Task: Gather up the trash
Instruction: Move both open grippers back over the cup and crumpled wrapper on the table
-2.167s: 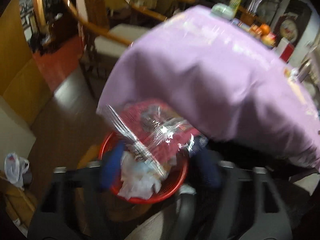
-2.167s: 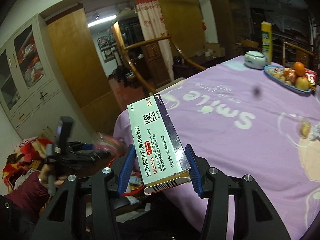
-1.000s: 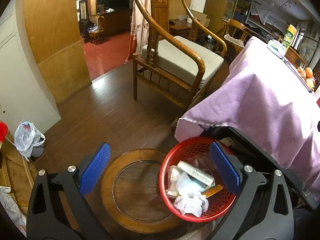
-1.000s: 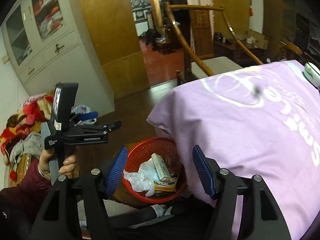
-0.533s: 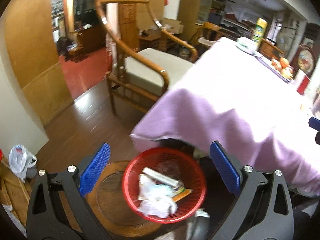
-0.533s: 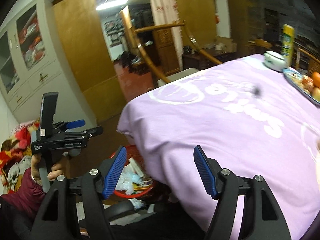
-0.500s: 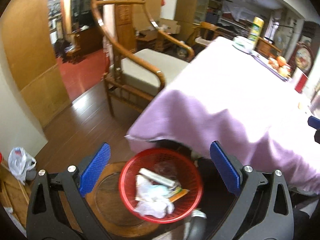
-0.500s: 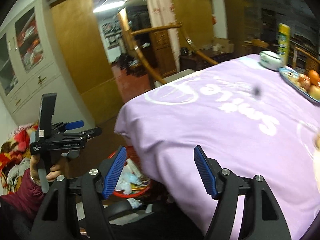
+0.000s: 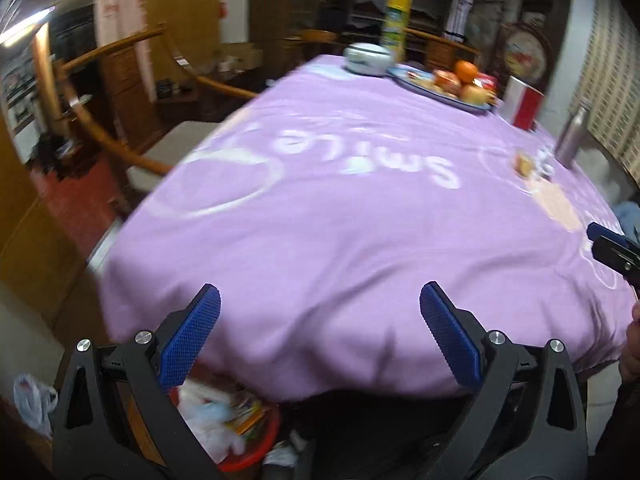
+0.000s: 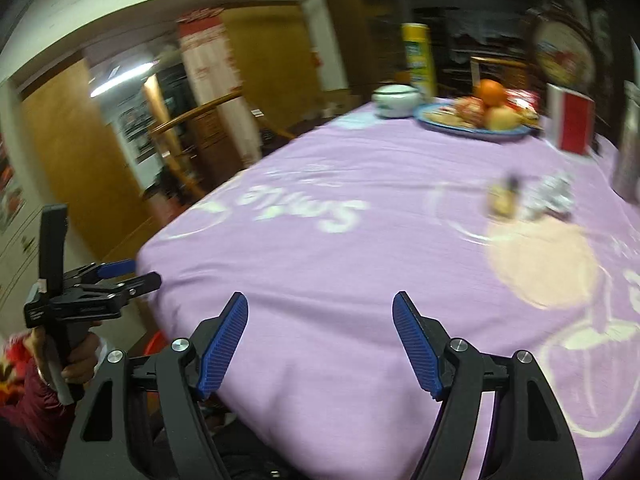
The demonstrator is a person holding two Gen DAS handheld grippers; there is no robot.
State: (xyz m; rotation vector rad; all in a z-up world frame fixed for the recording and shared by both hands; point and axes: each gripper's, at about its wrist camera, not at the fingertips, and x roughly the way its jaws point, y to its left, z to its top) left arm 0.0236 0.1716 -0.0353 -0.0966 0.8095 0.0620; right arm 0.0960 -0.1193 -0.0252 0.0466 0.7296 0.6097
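My left gripper (image 9: 320, 304) is open and empty, above the near edge of the purple tablecloth (image 9: 340, 216). The red trash basket (image 9: 244, 444), holding white paper and wrappers, sits low under that edge. My right gripper (image 10: 320, 312) is open and empty over the cloth. A small yellowish scrap (image 10: 505, 199) and a crumpled silvery wrapper (image 10: 552, 194) lie on the cloth at the far right; they also show in the left wrist view (image 9: 524, 165). The left gripper shows in the right wrist view (image 10: 120, 280), and the right gripper's tip at the edge of the left wrist view (image 9: 612, 246).
A blue fruit plate (image 10: 476, 126), a white lidded bowl (image 10: 396, 100), a yellow can (image 10: 418, 58), a red-and-white box (image 10: 570, 122) and a metal bottle (image 9: 572, 136) stand at the table's far side. A wooden armchair (image 9: 132, 152) is at the left.
Both grippers have swung up from the basket toward the tabletop. The medicine box held by the right gripper 2.2 s ago is gone from it, and the left gripper no longer holds the wrapper.
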